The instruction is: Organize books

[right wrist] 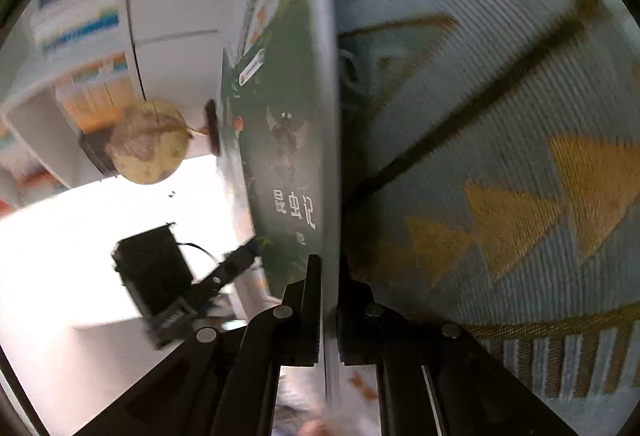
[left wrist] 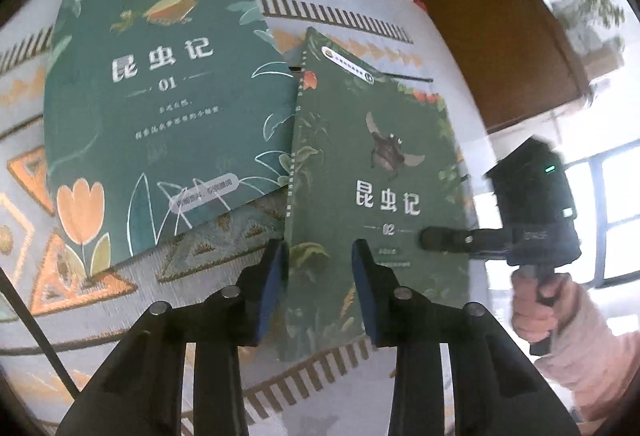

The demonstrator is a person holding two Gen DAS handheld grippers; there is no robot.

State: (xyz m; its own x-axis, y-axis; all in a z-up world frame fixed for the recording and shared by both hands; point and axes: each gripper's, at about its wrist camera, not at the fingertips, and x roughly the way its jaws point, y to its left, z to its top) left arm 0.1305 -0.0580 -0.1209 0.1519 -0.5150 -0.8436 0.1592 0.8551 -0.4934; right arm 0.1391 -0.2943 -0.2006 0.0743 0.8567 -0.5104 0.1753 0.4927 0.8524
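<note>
Book 02 (left wrist: 376, 171), green, with a beetle on its cover, stands tilted off the patterned cloth (left wrist: 100, 288), its spine edge toward the left and its upper left corner overlapping book 01 (left wrist: 160, 103). Book 01 lies flat on the cloth, farther off and to the left, cover up.

My right tongs (right wrist: 329, 300) are closed on the near right edge of book 02; in the right wrist view the page block runs straight out between the two pads, both of which press on it. In the left wrist view those tongs (left wrist: 430, 238) reach in from the right, carried by my hand (left wrist: 536, 308) in a pale sleeve.

My left tongs (left wrist: 318, 256) are partly open at the lower part of book 02: one blue pad lies at the spine edge, the other over the cover. Whether the pads press on the book I cannot tell.

The cloth covers the tabletop, grey with orange triangles and a striped border. Beyond it, in the right wrist view, a globe (right wrist: 150, 139) and blurred shelves (right wrist: 76, 35) of books.
</note>
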